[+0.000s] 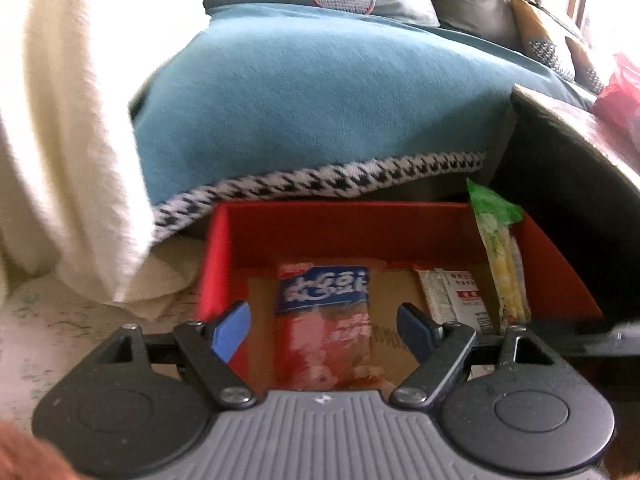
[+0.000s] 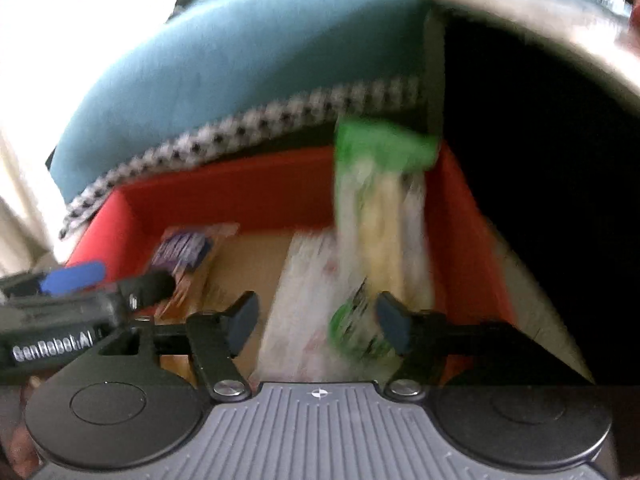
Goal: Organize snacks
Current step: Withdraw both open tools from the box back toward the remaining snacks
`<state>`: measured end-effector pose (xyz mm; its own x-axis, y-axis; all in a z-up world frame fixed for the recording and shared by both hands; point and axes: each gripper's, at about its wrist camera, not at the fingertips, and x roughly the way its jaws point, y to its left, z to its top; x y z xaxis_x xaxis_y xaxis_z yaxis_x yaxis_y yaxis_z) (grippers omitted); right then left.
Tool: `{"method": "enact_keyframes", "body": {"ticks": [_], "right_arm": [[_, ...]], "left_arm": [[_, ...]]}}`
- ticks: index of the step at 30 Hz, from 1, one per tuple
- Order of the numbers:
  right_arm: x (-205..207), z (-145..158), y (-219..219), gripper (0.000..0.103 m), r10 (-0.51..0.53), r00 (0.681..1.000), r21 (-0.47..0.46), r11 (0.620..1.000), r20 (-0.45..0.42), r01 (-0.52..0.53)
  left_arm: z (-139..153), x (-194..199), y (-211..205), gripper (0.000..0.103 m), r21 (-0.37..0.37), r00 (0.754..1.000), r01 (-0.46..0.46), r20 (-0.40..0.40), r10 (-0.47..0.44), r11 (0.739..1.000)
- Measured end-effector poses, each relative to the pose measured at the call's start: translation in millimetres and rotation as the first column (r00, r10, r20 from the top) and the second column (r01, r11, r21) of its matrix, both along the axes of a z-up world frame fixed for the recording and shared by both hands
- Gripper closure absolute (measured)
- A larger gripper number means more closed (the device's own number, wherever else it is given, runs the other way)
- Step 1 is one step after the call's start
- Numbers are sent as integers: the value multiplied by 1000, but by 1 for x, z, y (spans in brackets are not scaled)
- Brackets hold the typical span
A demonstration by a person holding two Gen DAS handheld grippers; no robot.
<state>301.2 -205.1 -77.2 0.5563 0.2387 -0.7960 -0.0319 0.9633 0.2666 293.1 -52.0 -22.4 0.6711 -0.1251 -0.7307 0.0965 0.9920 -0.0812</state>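
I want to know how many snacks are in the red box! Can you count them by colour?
Blue and red packet: 1
White packet with red label: 1
Green and yellow packet, leaning against the right wall of the red box: 1
Total: 3

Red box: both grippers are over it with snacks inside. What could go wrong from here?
1. The green and yellow packet leans against the right wall of the red box, its top above the rim; a nudge could tip it out.
2. The left gripper and right gripper, both open, sit close together and could collide.
3. The right wrist view is blurred, so aiming may be off.
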Motion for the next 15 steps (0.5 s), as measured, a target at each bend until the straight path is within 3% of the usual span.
{"method": "enact_keyframes", "body": {"ticks": [2,4,8,10,13,15], "right_arm": [[-8,5,-8,33,24,999,138,990,-49,-17],[-23,26,-14,32,11,1000,186,982,-9,-9],[-75,97,-18,18,-54,982,36,998,179,48],[-102,120,-22,17,-68,971,-1,998,229,70],[-152,129,-27,16,-125,952,-21,990,279,136],[-174,118,-28,16,-132,963,-20,990,234,140]], "left_arm": [[15,-11,8,28,3,1000,2,14,-3,1000],[34,-28,19,28,0,1000,-16,24,16,1000],[62,-62,43,23,-40,995,-88,40,90,995],[67,-86,56,21,-88,994,-103,15,105,991],[61,-119,68,21,-90,992,-123,-17,122,988],[52,-141,74,21,-69,989,-144,-48,140,987]]}}
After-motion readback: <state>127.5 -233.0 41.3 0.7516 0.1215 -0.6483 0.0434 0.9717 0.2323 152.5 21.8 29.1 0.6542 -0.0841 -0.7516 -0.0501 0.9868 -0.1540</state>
